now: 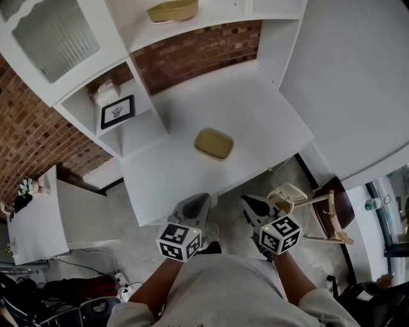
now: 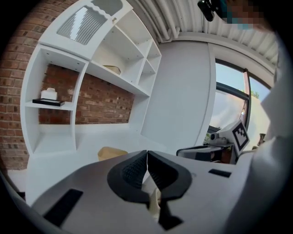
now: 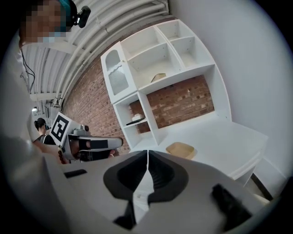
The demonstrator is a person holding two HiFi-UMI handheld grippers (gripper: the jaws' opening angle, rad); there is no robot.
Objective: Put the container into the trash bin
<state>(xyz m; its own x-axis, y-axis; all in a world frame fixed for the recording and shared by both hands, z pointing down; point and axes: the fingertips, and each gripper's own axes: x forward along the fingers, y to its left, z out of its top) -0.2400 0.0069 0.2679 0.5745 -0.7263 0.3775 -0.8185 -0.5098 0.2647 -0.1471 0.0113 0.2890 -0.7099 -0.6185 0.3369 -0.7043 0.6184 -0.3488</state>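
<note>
Tan shallow container (image 1: 213, 144) sits flat near the middle of the white bench (image 1: 255, 108), nothing touching it. Both tongs are on the near side, off the bench edge, well apart from the container. Left tongs (image 1: 193, 205) have jaws pressed together, nothing between them (same in the left gripper view (image 2: 147, 157)). Right tongs (image 1: 254, 207) also closed and empty (image 3: 147, 157). Far left: white shelf unit with a framed picture (image 1: 117, 112); a yellowish bowl (image 1: 172, 9) is on the top shelf. Brick wall (image 1: 204, 48) behind.

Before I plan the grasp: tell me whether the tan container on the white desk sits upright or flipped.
Upright: the container rests flat on the desk, rim and hollow facing up.
</note>
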